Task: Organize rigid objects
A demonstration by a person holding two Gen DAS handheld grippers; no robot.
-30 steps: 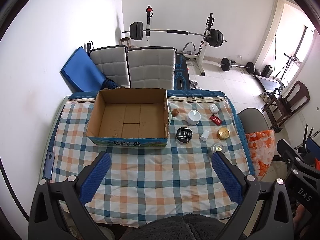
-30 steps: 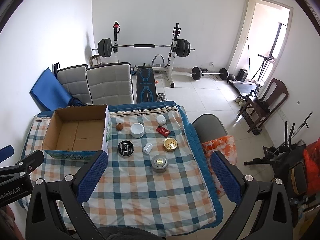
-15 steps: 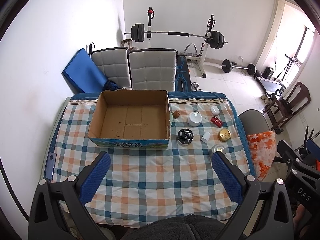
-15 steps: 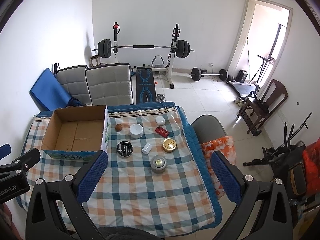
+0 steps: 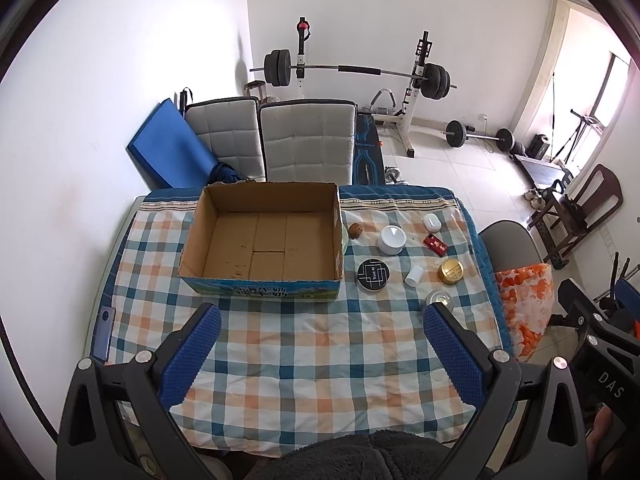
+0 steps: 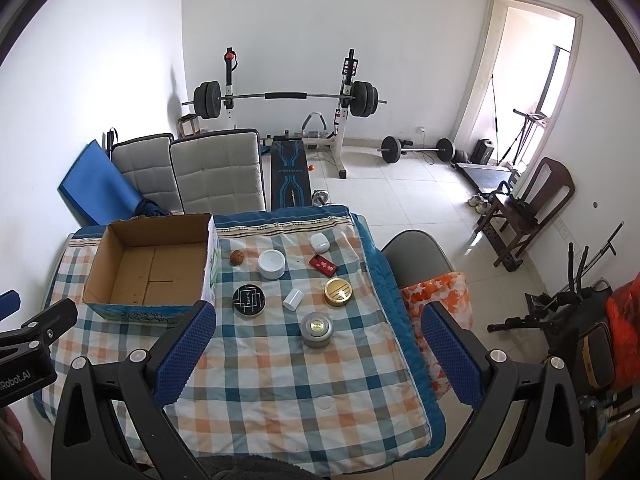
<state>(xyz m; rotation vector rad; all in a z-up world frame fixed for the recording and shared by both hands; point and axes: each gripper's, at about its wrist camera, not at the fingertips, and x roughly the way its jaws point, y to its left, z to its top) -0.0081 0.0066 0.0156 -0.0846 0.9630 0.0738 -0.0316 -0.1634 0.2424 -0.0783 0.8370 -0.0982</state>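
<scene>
Nothing is sorted yet, as far as I can judge. The cardboard box (image 5: 264, 240) sits on the left half of the checked tabletop (image 5: 304, 360), and I see only bare cardboard on its floor. Everything I have to put away lies in a loose cluster to the right of it: a small brown ball (image 6: 237, 257) just beside the box wall, a white round jar (image 6: 272, 264), a white oval case (image 6: 319, 242) toward the far edge, a flat red box (image 6: 322, 264), a black round tin (image 6: 249, 300), a small white bottle (image 6: 293, 299) lying on its side, a gold round tin (image 6: 338, 291) and, nearest to me, a silver round tin (image 6: 317, 329). None of them touches its neighbour. So the whole job is ahead of me: each piece still needs picking and carrying into the box.

My left tongs (image 5: 320, 356) are spread wide, with nothing between the blue pads (image 5: 192, 356), and they hang above the near part of the cloth without touching it. My right tongs (image 6: 316, 356) are spread just as wide and empty, held over the tabletop with the silver round tin showing between the fingers, well clear of both pads. I judge that tin the natural first pick for the right side.
</scene>
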